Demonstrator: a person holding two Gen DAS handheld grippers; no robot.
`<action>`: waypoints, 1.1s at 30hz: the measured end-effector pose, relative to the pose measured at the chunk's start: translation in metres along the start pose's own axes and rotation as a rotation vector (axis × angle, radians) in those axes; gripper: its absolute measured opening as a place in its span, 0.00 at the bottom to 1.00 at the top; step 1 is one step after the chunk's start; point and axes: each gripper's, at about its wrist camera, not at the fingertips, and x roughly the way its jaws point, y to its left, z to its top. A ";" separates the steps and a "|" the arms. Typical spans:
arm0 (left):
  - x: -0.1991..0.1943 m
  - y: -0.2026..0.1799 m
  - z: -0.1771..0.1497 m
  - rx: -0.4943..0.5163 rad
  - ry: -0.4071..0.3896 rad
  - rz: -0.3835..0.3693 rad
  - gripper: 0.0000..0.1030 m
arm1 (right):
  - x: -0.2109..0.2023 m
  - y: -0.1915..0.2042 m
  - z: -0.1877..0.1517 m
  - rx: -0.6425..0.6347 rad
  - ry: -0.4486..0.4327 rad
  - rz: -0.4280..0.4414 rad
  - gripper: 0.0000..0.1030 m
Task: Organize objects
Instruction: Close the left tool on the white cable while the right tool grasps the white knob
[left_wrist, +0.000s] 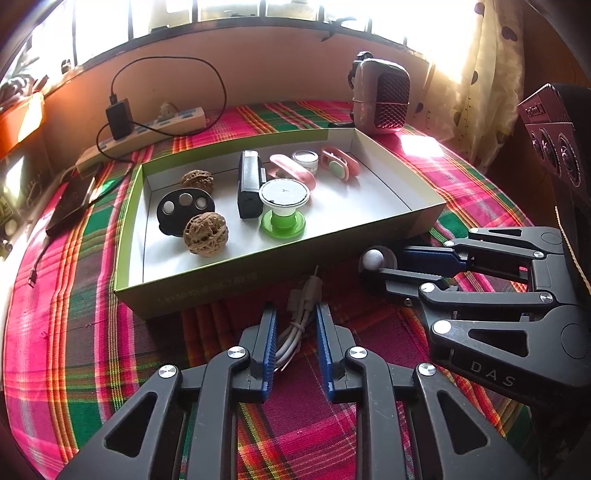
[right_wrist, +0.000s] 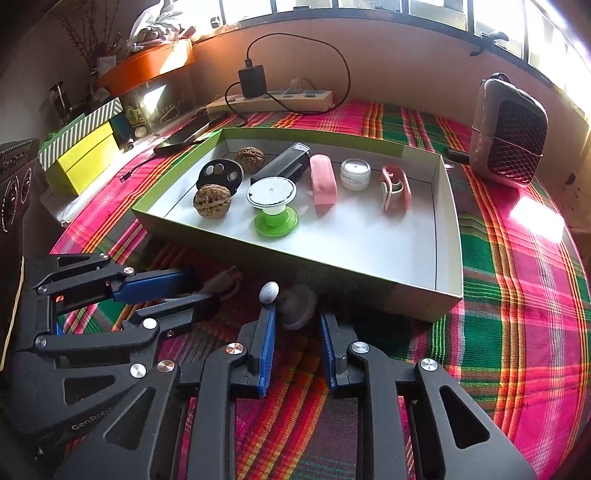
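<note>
Left hand-held gripper (left_wrist: 295, 314): narrowed around bundled white cable (left_wrist: 295, 332), pad contact unclear | right hand-held gripper (right_wrist: 297, 317): nearly closed beside grey disc with white ball (right_wrist: 295, 304), grip uncertain | both outside box (left_wrist: 258, 269) on desk | step: pickup | next: lift into box.

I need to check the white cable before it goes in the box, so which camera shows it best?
The left wrist view: the bundled cable lies lit between the left tongs. The right wrist view shows only its plug end in shadow beside those tongs.
</note>
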 end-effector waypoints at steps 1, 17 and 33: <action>0.000 0.000 0.000 -0.002 0.000 0.001 0.16 | 0.000 0.000 0.000 0.000 0.000 0.000 0.22; -0.001 0.001 -0.001 -0.002 -0.002 0.008 0.14 | -0.001 0.000 -0.001 0.002 -0.003 -0.003 0.22; -0.002 0.001 -0.002 -0.002 -0.004 0.007 0.14 | -0.006 -0.001 -0.003 0.009 -0.010 -0.003 0.22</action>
